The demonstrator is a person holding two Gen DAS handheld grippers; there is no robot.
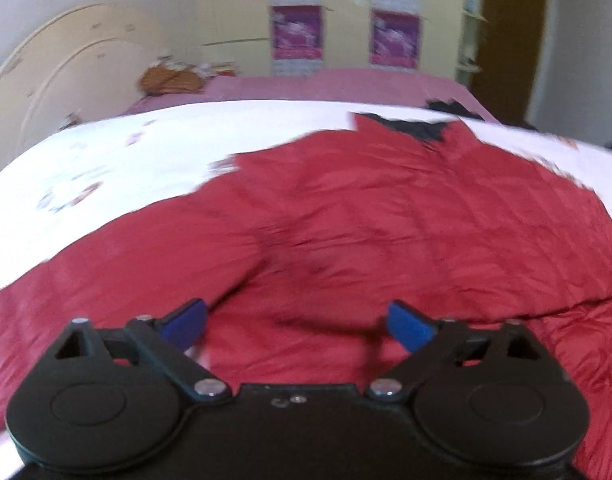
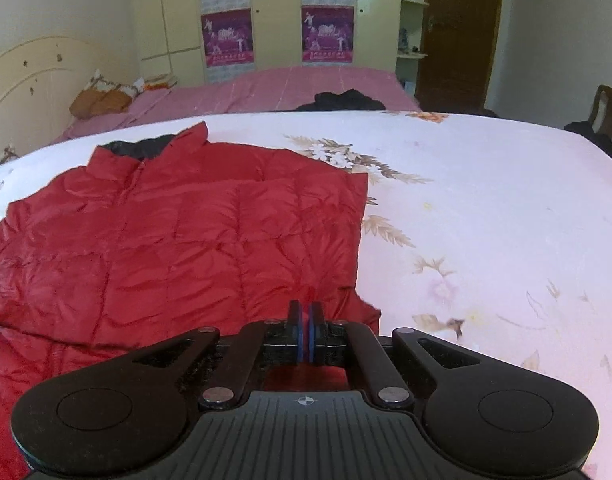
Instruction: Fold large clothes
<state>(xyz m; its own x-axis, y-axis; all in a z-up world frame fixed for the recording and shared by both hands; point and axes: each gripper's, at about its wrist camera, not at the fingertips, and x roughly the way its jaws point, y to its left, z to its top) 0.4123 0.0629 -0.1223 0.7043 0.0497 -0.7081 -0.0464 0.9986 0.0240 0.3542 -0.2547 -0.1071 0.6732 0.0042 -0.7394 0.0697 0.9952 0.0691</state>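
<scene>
The left hand-held gripper [image 1: 297, 322] tilts down, wide apart over the red jacket [image 1: 346, 216]; the right hand-held gripper [image 2: 305, 320] is squeezed together.

Bedroom with cream walls in soft daylight

A pink-covered bed [image 2: 306, 84] with a curved cream headboard [image 2: 30, 80] stands before a cream wardrobe [image 2: 178, 12] bearing purple posters [image 2: 328, 34]; a brown wooden door [image 2: 458, 36] and chair [image 2: 610, 108] stand right.

Both wrist views angled down, close; sharing red jacket [image 1: 386, 220]
</scene>
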